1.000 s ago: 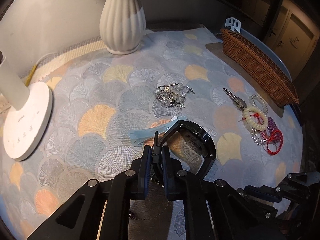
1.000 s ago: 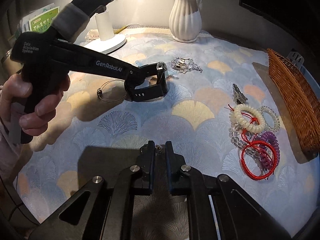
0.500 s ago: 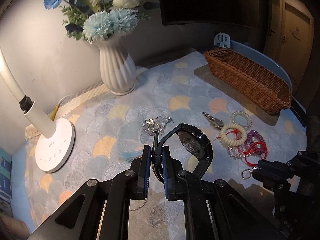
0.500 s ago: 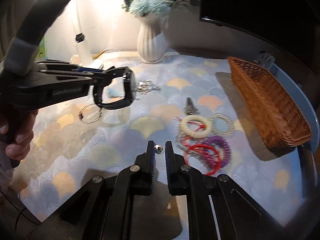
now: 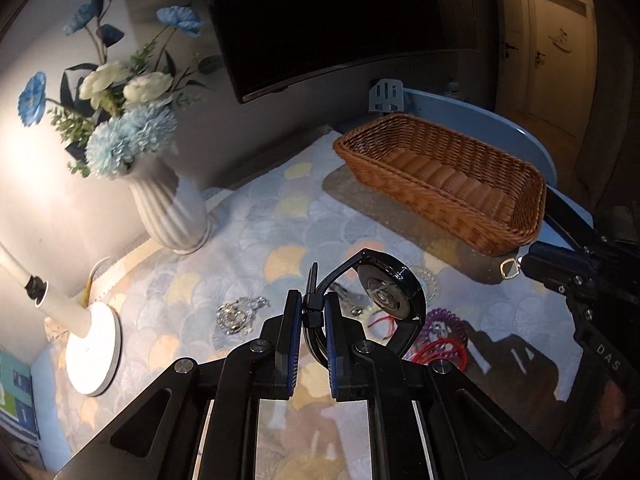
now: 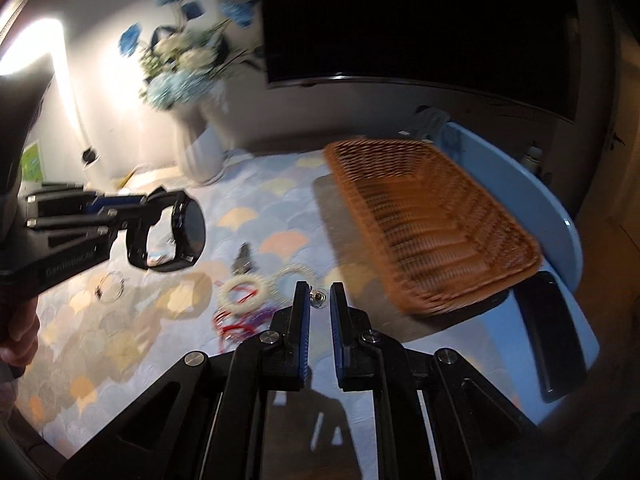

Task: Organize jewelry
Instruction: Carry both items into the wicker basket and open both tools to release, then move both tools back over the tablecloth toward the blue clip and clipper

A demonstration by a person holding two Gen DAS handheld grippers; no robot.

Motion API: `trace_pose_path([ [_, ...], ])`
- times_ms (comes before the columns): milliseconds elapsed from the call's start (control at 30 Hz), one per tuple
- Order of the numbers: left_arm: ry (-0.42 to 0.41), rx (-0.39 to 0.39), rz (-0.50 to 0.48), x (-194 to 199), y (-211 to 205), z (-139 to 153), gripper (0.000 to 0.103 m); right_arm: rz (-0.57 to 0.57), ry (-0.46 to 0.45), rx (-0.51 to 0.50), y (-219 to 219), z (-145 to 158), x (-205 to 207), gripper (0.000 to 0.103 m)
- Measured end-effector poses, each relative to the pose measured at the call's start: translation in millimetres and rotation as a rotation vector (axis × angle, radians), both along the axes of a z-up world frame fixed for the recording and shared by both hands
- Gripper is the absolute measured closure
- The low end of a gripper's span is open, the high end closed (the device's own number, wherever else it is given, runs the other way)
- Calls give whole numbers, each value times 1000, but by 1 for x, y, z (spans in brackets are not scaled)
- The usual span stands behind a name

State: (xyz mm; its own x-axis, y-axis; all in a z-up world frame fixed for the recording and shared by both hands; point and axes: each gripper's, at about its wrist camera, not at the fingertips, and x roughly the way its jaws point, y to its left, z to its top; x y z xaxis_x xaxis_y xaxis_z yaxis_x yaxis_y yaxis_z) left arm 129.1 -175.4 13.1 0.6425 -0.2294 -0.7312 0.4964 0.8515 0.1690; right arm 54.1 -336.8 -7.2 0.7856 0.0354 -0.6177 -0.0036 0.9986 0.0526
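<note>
while the lamp (image 5: pixel 90 344) glows at the far left of the patterned cloth (image 5: pixel 248 240), its white base sitting on the fabric, a ribbed white vase (image 5: pixel 170 208) of blue and white flowers stands just to its right near the wall. in front of the vase a small silver tangle of chain (image 5: pixel 236 314) lies on the cloth. next comes the left gripper (image 5: pixel 312 312), its jaws drawn narrow and pinching the strap of a black watch (image 5: pixel 384 292); the watch hangs clear of the cloth with its round case back turned toward the camera. in the right wrist view the same watch shows as a closed loop held out from the gripper's tips, above a thin wire ring (image 6: pixel 110 282) that lies flat on the fabric. under and just right of the watch lie the bracelets: a cream beaded bracelet (image 6: pixel 244 292), a red cord loop (image 5: pixel 440 350) and a purple coil band (image 5: pixel 446 322), all bunched together, with a dark clip (image 6: pixel 244 260) beside them. further right the wicker basket (image 5: pixel 516 220) sits at the cloth's edge, near the blue table rim (image 5: pixel 480 114). at the far right the right gripper (image 6: pixel 319 298) is closed down on a small metal clasp (image 5: pixel 509 269), which dangles from its tips close to the basket's near corner.
</note>
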Motion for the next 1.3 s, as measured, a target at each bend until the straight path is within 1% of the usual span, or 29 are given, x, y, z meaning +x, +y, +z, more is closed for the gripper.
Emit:
trace_pose_path([
  [100,6,-34,-45,14,-27,11,92,-59,-28,18,-29,11,10,90],
  [200,50,-101,-100,38,-55,20,92,-111,-27,81,-62,16,26,90],
  [267,98,-150,-142,56,-76,20,92,-128,1,151,-84,11,43,90],
  [367,166,-199,-183,81,-107,13,91,-138,80,243,-108,-6,70,90],
  [433,194,-202,-197,94,-127,4,91,-140,129,290,-119,-19,83,90],
  [467,204,-196,-202,98,-135,-1,90,-145,153,299,-121,-25,89,91],
  [533,229,-180,-209,107,-151,-12,90,-157,195,301,-125,-34,98,90],
  [600,257,-175,-210,114,-161,-22,89,-160,217,297,-124,-39,104,91],
  [667,270,-178,-210,119,-169,-28,91,-168,231,274,-120,-41,108,90],
  [800,258,-185,-217,121,-173,-27,92,-187,242,230,-117,-40,106,90],
  [833,256,-186,-218,121,-173,-26,91,-196,247,222,-117,-39,104,88],
  [933,271,-195,-224,121,-167,-22,88,-217,243,204,-116,-34,98,87],
  [967,270,-195,-222,121,-165,-21,85,-222,237,200,-116,-32,95,86],
  [1067,259,-206,-212,115,-150,-13,76,-226,213,200,-116,-24,82,81],
  [1167,239,-225,-204,103,-130,1,73,-220,190,214,-113,-15,71,78],
  [1300,190,-245,-186,81,-90,24,73,-185,162,229,-98,-4,55,77],
])
